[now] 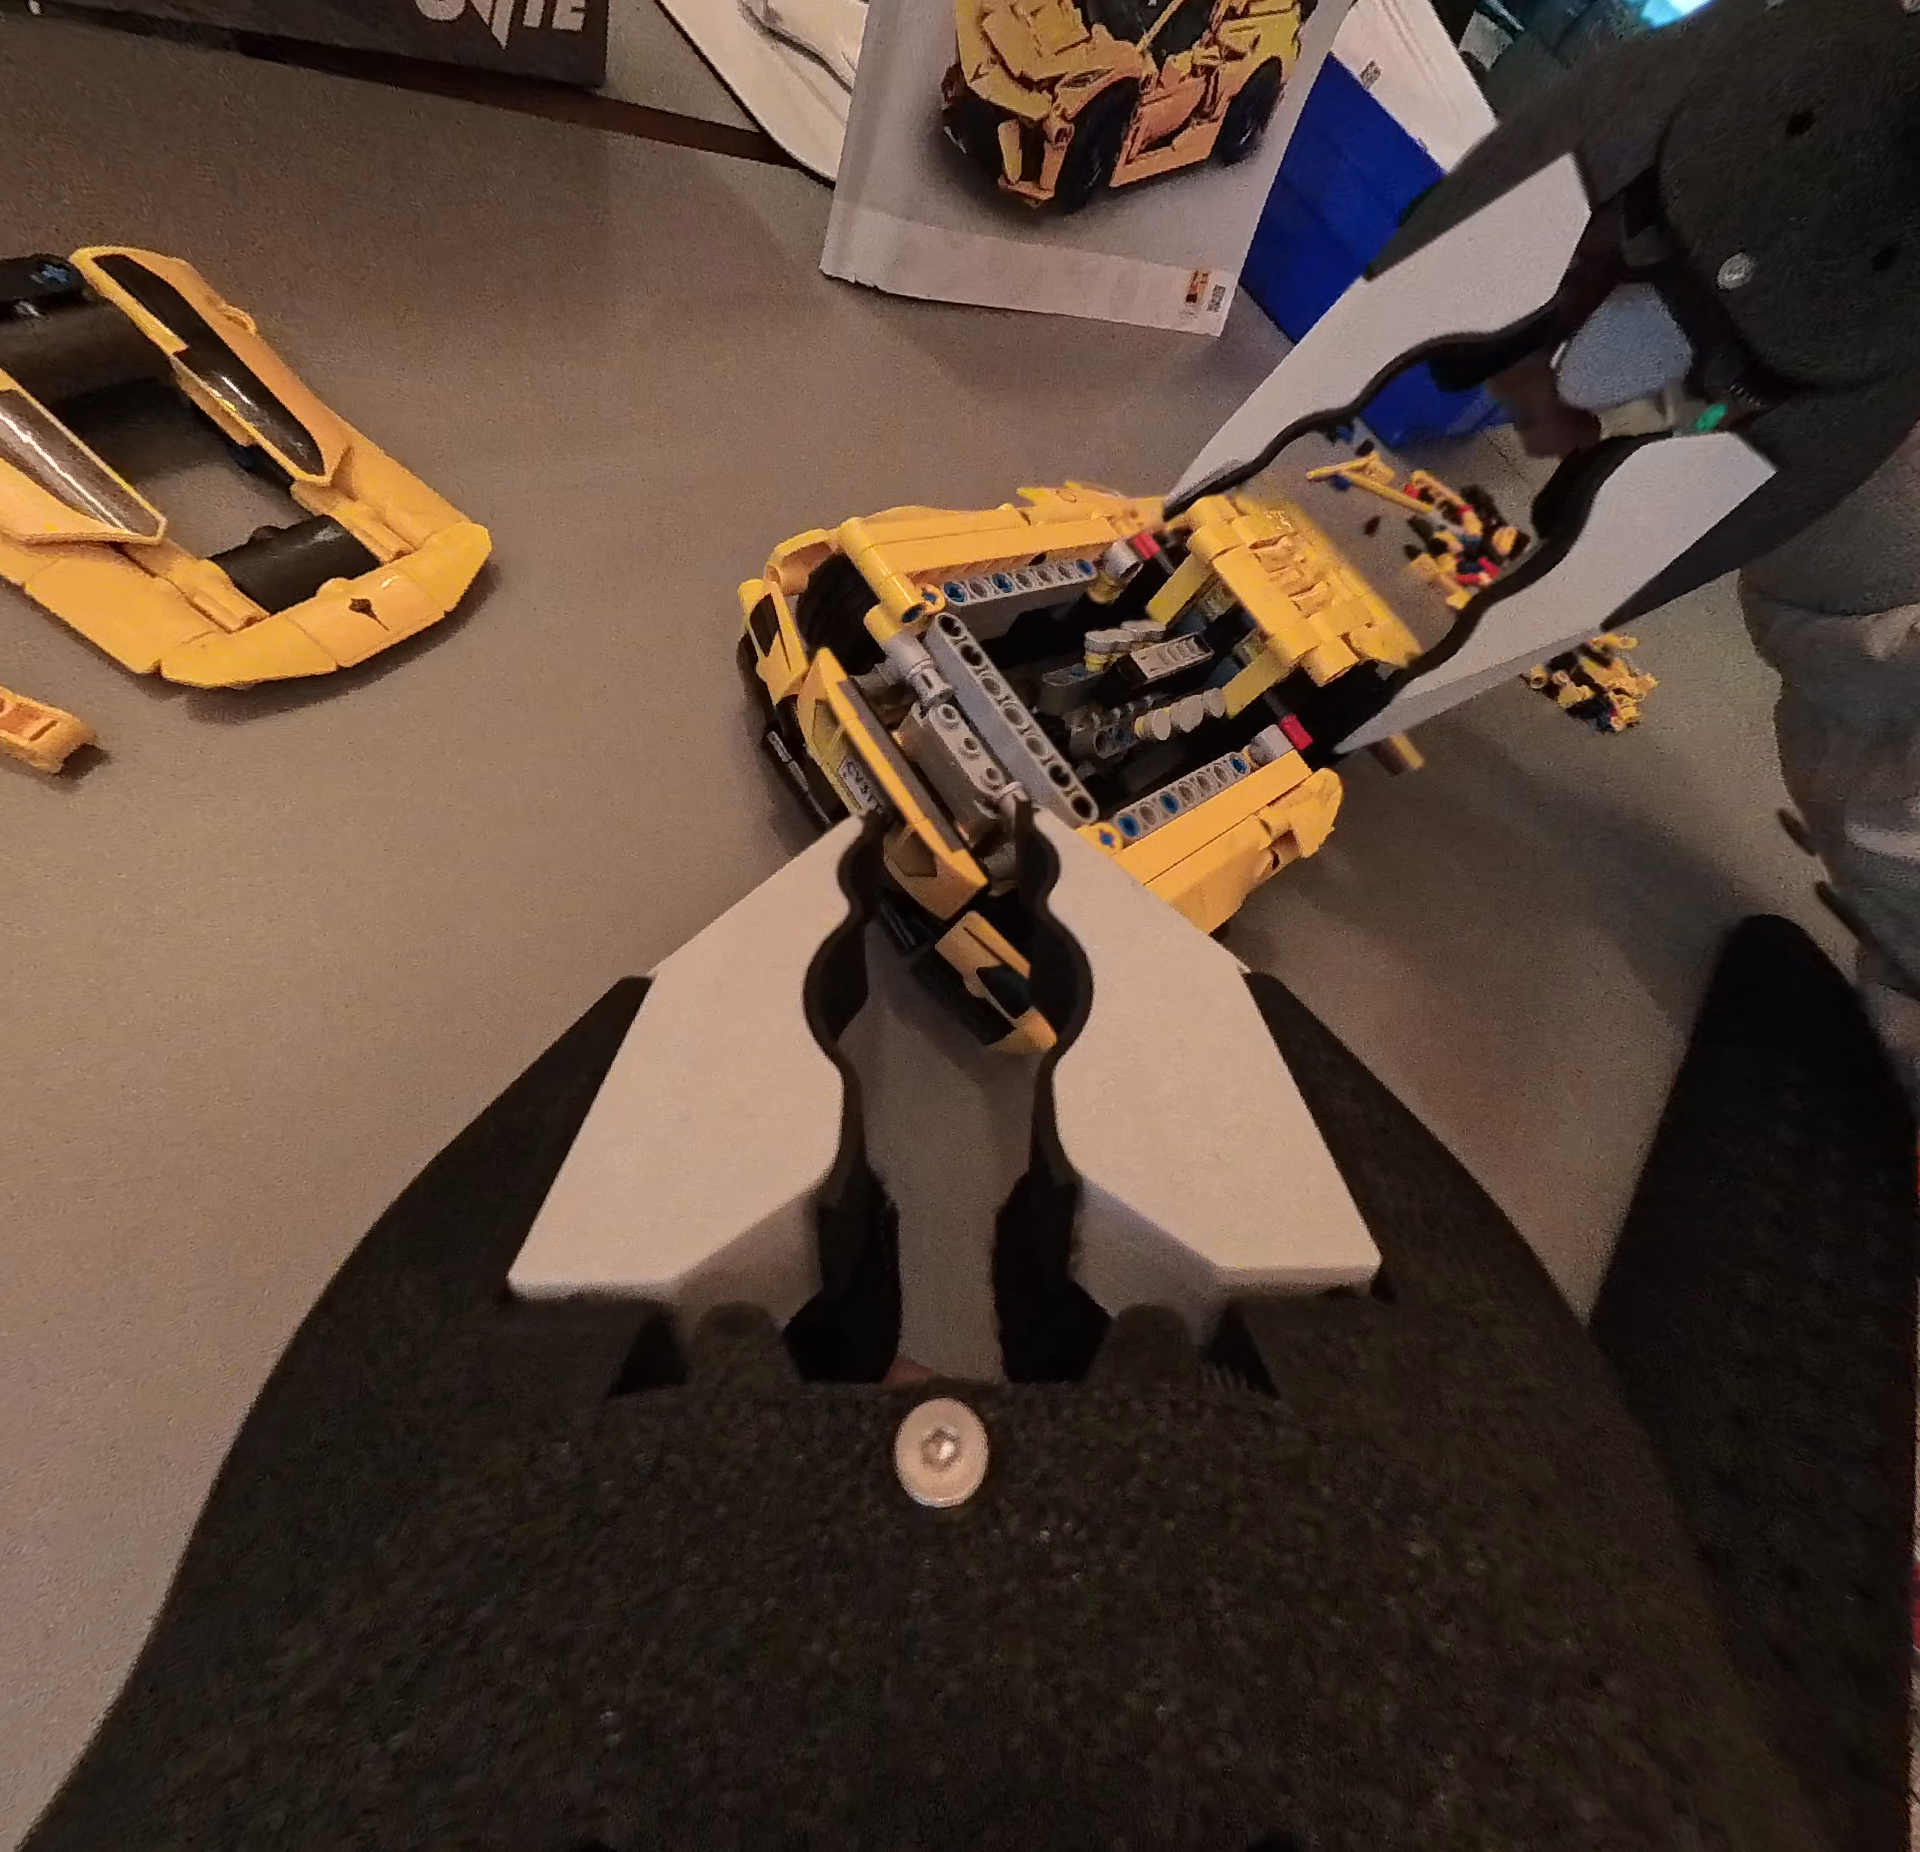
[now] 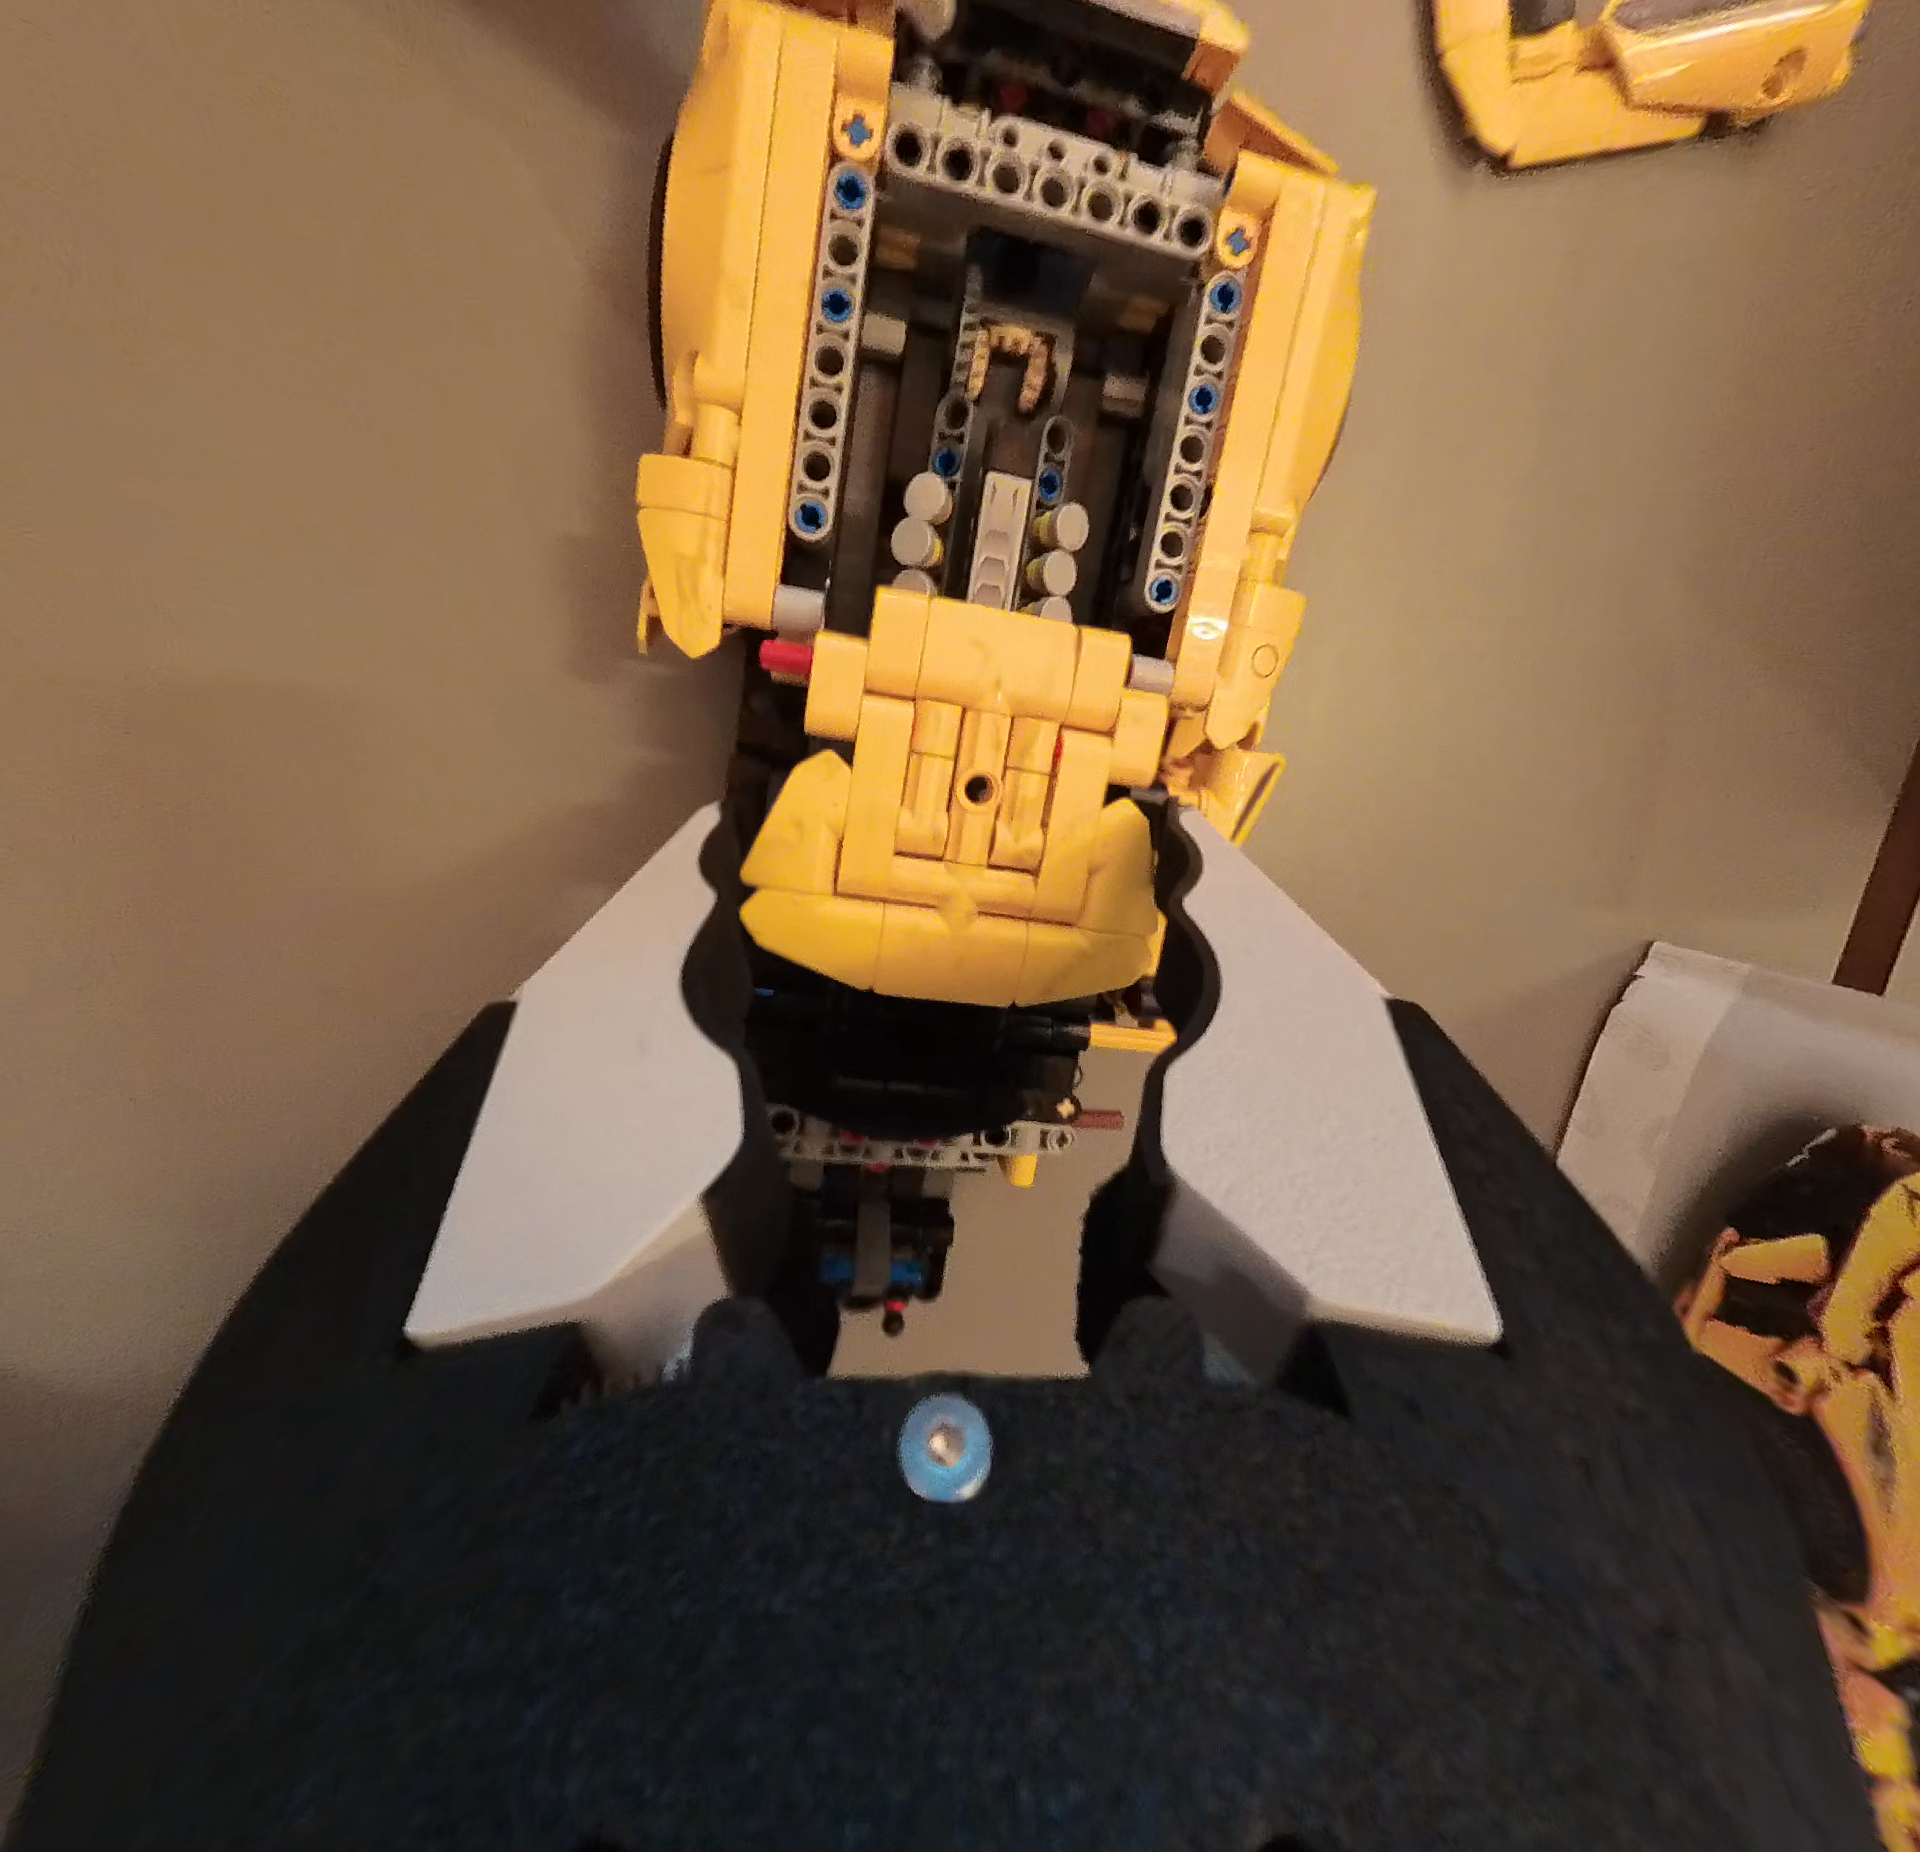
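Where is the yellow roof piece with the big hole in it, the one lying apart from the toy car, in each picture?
Left wrist view: the yellow roof piece lies at the left edge on the grey table.
Right wrist view: the same piece sits in the top right corner, partly cut off.
Shared landmark: the yellow brick car, middle of both views.
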Demonstrator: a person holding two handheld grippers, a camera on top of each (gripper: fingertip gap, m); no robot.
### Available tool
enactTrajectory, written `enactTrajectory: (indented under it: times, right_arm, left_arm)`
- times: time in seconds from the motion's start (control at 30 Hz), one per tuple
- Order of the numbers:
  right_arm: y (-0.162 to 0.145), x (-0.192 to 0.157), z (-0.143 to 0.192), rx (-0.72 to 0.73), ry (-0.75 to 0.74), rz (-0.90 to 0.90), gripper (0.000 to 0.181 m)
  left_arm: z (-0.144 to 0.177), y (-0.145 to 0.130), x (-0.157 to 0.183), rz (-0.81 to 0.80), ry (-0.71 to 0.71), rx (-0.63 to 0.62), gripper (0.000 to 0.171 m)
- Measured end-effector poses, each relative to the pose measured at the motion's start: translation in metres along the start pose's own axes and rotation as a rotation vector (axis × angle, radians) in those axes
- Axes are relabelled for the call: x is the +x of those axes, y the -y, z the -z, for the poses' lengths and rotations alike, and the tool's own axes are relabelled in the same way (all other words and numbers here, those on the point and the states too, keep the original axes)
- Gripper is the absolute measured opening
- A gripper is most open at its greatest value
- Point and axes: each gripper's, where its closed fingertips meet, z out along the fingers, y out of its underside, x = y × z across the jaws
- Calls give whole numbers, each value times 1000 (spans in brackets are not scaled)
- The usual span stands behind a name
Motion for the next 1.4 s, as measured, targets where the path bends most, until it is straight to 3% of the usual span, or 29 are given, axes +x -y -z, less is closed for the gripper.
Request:
enactTrajectory:
  times: [0.17,0.27,0.3,0.37,0.4,0.43,0.47,0.57,0.63,0.77,0.93,1.23,1.4]
  right_arm:
    - [12,4,24,201,-175,-167,89]
    - [6,-3,41,342,-373,-473,88]
    - [1,-12,42,393,-431,-608,84]
    - [-12,-30,39,511,-558,-879,51]
    - [-4,-40,38,639,-568,-949,40]
    - [7,-44,40,763,-588,-970,38]
    - [8,-45,37,782,-627,-995,38]
    - [9,-40,22,646,-670,-1023,37]
    - [15,-34,18,683,-656,-1058,36]
    - [12,-25,15,700,-662,-1093,35]
    - [11,-13,13,718,-623,-1066,40]
    - [13,14,16,770,-541,-1008,34]
    - [2,0,21,751,-495,-931,34]
  left_arm:
    - [-6,-13,6,-22,-18,-68,25]
    - [-8,-12,2,-41,17,-65,29]
    - [-6,-6,-1,-31,29,-38,29]
    - [4,17,-7,11,34,78,30]
    - [10,34,-10,28,21,147,31]
    - [12,50,-14,29,13,197,31]
    - [9,61,-17,0,10,200,33]
    - [-20,78,-20,-92,-51,112,59]
    - [-43,83,-26,-134,-67,92,84]
    - [-72,52,-17,-142,-183,-90,76]
    - [-66,36,5,-136,-295,-144,52]
    - [-36,9,3,-173,-172,-171,62]
    - [-29,12,-3,-160,-123,-112,63]
